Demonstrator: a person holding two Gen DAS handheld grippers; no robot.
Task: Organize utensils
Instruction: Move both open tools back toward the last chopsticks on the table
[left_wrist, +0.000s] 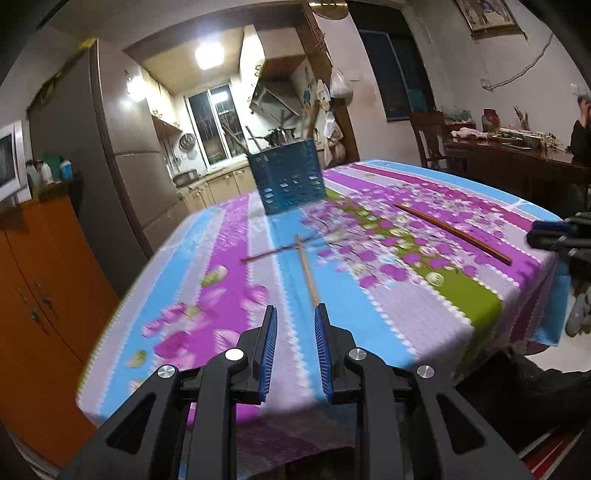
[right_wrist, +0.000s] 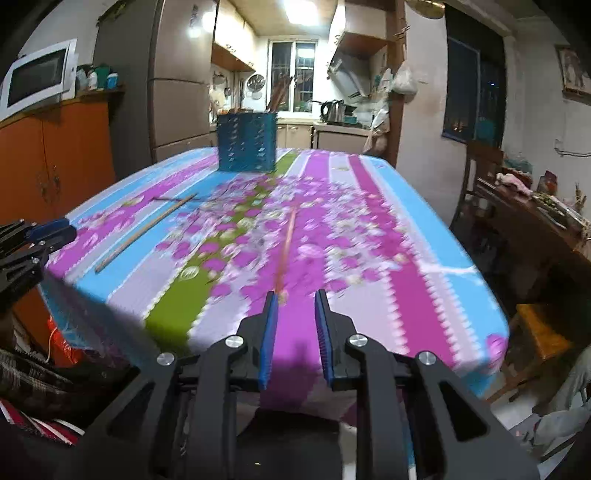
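Floral tablecloth (left_wrist: 388, 295) with loose chopsticks (left_wrist: 452, 233), blue utensil basket (left_wrist: 286, 177), kitchen behind, both hand-held grippers (left_wrist: 295, 312) (right_wrist: 295, 297) open, empty.

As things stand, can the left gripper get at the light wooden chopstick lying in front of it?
Probably yes. The left gripper is open and the light chopstick lies just ahead of its fingertips on the tablecloth, near end toward it, with nothing between. A thin dark stick crosses only its far end.
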